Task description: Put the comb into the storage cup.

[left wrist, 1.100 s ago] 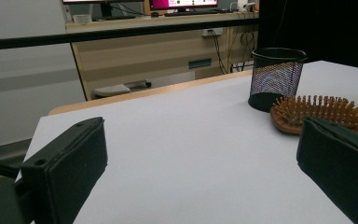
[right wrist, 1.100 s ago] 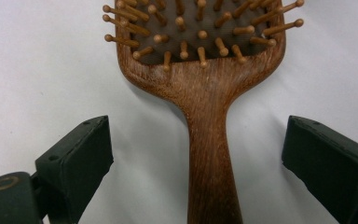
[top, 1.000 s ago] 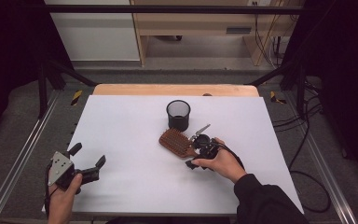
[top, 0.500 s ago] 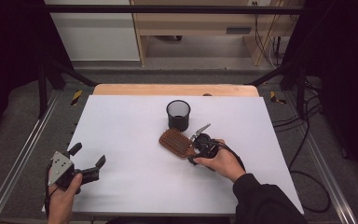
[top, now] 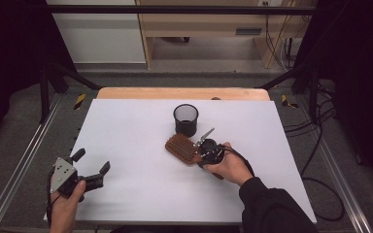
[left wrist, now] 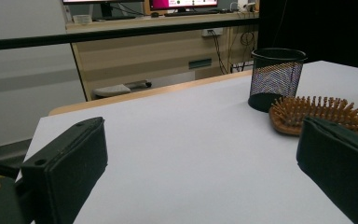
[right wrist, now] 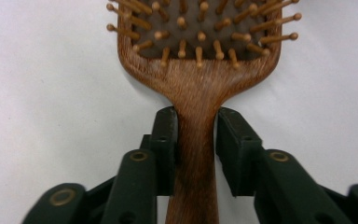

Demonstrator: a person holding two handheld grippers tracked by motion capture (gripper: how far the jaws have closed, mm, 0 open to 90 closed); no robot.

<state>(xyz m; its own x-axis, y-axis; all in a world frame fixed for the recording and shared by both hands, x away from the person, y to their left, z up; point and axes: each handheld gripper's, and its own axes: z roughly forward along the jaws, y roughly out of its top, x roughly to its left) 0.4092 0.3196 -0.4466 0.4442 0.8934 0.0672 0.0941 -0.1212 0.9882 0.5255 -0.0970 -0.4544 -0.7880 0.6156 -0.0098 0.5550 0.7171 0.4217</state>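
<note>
**Right jaws closing on the hairbrush handle**

A wooden hairbrush (top: 183,147) lies bristles-up on the white tabletop (top: 141,126), just in front of a black mesh cup (top: 186,119) and near the middle of the surface. Its long axis runs from the paddle head, which points toward the cup and the far left, back along the handle toward the person's right hand.

The right gripper (right wrist: 196,140) is lined up along that same axis. In the right gripper view the handle runs straight down between the two black jaws, which have just been closing and now stand narrow on either side of the neck just below the head. The left pad looks to touch the wood; a thin gap may remain at the right pad, so a firm grip is not certain.

The left gripper (top: 91,168) rests well apart at the near left corner, its jaws wide open and holding nothing; from its own view the brush and cup sit far off to the right.

The right hand is plainly the nearer one, and any lift would likely depend on the jaws finishing their squeeze across the handle's narrow width.
</note>
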